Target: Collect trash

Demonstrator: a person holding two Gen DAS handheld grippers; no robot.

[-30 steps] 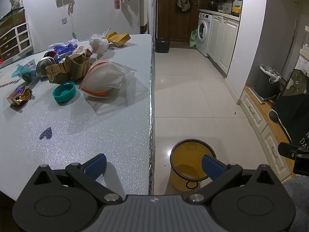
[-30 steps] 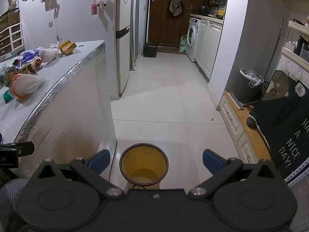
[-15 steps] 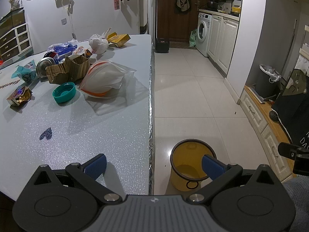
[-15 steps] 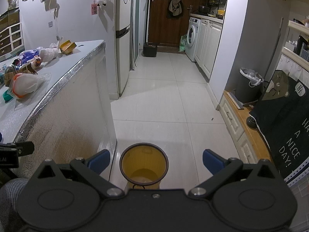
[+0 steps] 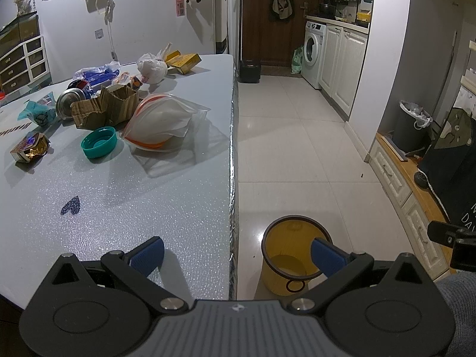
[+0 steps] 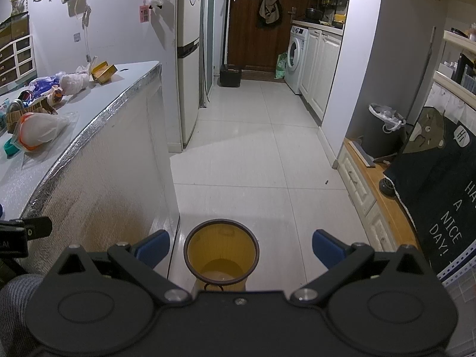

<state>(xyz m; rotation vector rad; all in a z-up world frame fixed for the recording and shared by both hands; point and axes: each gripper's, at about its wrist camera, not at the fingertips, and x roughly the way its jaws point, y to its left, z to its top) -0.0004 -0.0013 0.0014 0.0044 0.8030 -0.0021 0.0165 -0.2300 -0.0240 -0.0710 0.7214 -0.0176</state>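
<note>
Trash (image 5: 104, 110): a loose cluster on the table (image 5: 125, 208), upper left of the left wrist view and far left edge of the right wrist view. Nearest the table's edge is a clear bag (image 5: 162, 126) holding something white with an orange rim, its long axis running from lower left to upper right of the frame; a teal lid (image 5: 99, 142) lies just beside it, open side up, with torn cardboard (image 5: 107, 110) behind, a tin (image 5: 67, 104) and blue wrappers further left, a small foil pack (image 5: 29, 150) at the left edge, and a knotted white bag (image 5: 151, 70) and yellow box (image 5: 184, 59) at the far end

Bin (image 6: 220, 254): yellow, dark-rimmed, on the floor just beside the table's foil-edged side, lower centre of the right wrist view; no trash can be seen inside it

Left gripper (image 5: 236, 254): jaws spread wide, nothing between them; one blue pad hangs over the table's near end, the other over the bin. Right gripper (image 6: 241, 247): likewise wide open and empty, over the bin and off the table

Key relation: the trash lies ahead and to the left of both grippers, well apart from either. The left gripper is judged the nearer and already over the table; a reach forward and leftward would meet the clear bag or teal lid first, and the bag's crumpled film would probably give under the pads
</note>
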